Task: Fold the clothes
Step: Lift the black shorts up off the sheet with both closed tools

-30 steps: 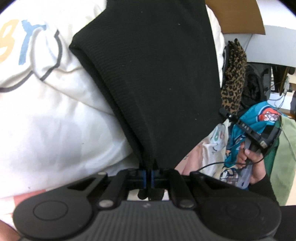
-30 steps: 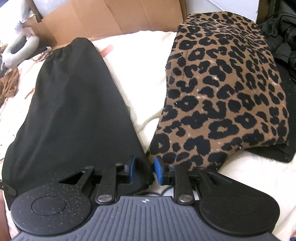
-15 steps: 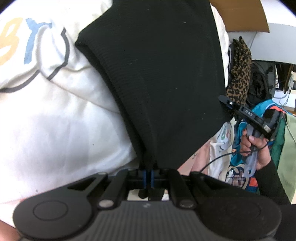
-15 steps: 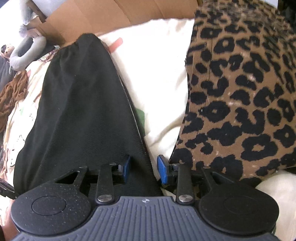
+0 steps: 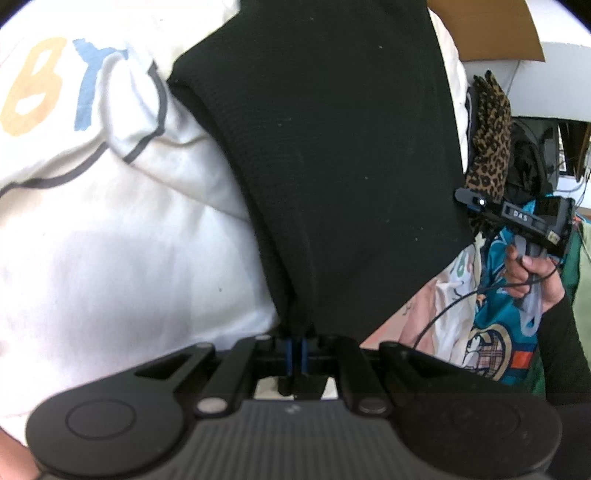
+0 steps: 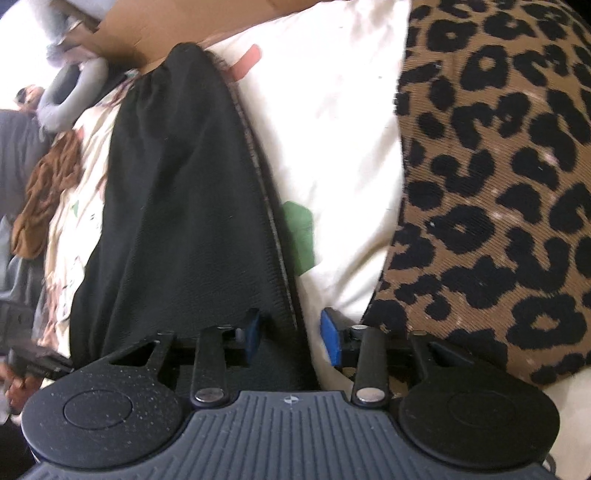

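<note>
A black knit garment point(image 5: 332, 166) lies stretched over white cloth. My left gripper point(image 5: 295, 347) is shut on its near corner, and the fabric fans away from the blue pads. In the right wrist view the same black garment point(image 6: 177, 206) runs up to the left. Its right edge passes between the jaws of my right gripper point(image 6: 291, 334). Those jaws are closing and a gap still shows beside the right pad point(image 6: 330, 336). A hand point(image 5: 528, 273) holds the right gripper at the garment's far right corner.
A folded leopard-print garment point(image 6: 498, 184) lies just right of the right gripper. White cloth with printed letters point(image 5: 110, 221) covers the left. Cardboard point(image 6: 166, 22), a brown garment point(image 6: 44, 192) and a teal printed cloth point(image 5: 498, 332) lie around the edges.
The right gripper has tipped down and moved in along the black garment's edge, and its jaws stand wider than a second ago. The left gripper keeps its hold without moving.
</note>
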Demonstrator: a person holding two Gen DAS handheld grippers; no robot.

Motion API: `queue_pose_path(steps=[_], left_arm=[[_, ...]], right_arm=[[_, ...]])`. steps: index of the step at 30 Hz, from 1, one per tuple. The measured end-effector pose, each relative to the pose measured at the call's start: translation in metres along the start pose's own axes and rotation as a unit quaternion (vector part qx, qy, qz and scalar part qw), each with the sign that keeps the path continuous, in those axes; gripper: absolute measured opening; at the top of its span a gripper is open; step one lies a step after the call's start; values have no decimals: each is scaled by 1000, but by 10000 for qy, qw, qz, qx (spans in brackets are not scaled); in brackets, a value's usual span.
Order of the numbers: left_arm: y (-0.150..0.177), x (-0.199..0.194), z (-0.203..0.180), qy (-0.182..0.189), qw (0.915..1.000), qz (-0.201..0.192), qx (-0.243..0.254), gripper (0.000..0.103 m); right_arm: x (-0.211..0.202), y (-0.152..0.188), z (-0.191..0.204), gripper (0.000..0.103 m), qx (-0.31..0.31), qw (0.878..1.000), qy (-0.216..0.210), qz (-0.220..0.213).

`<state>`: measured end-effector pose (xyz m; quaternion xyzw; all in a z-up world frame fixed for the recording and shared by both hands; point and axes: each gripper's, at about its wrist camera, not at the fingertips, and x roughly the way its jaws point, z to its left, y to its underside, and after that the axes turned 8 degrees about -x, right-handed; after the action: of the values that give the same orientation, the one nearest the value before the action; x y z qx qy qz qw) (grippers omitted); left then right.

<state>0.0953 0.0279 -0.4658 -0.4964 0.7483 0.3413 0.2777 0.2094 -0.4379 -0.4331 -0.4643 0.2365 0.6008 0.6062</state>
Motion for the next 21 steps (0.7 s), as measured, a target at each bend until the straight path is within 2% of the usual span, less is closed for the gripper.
queue_pose_path(steps=[7,14,21], left_arm=[[0,2,-1,22,10000,-5,-46,5],[-2,6,-2,34,10000,10,-81,5],[-2,7,0,65,9999,17,-130,5]], right_arm=[[3,-3,-23,35,278,9980,-554,149],[17,-8,-30,33,530,9922,-1129,83],[33,-17,-28,33,600,9894,-1319,58]])
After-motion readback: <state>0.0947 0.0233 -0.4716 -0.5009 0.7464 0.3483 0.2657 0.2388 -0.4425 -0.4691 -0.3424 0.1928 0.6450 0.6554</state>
